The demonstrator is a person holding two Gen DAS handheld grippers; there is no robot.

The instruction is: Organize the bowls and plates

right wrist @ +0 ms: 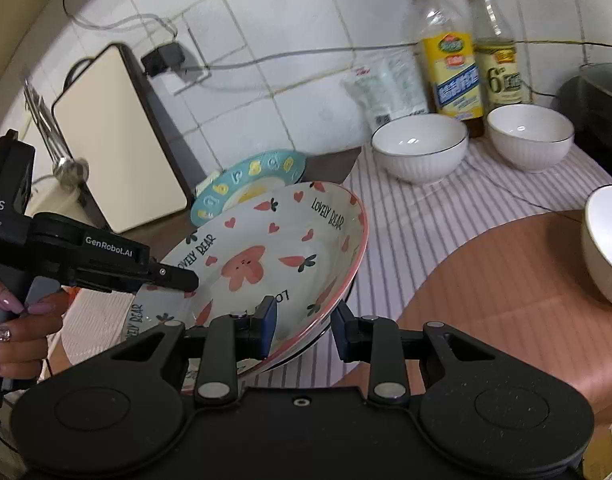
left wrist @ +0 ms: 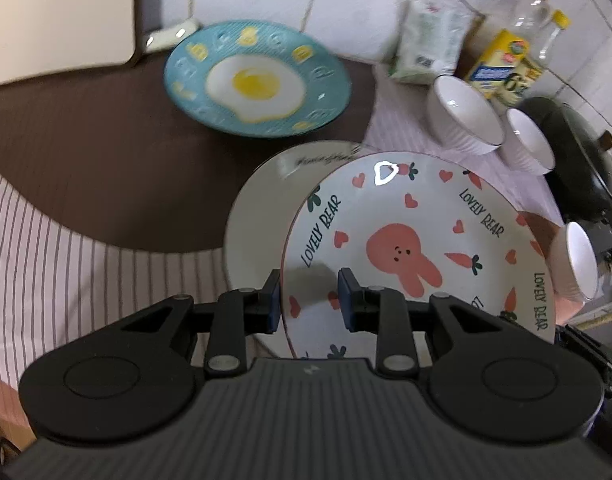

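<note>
both grippers (right wrist: 302, 330) tilted, gripping plate (right wrist: 266, 240)

Both grippers' jaws clamped, tilted downward

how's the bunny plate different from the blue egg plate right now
The bunny plate is white with a pink rabbit, hearts, carrots and "LOVELY BEAR" lettering; the egg plate is blue with a fried egg in the middle and yellow shapes round the rim. The bunny plate is tilted, gripped at its rim by the left tool and right tool; the egg plate rests untouched on the brown mat. Both are round and empty.
</note>
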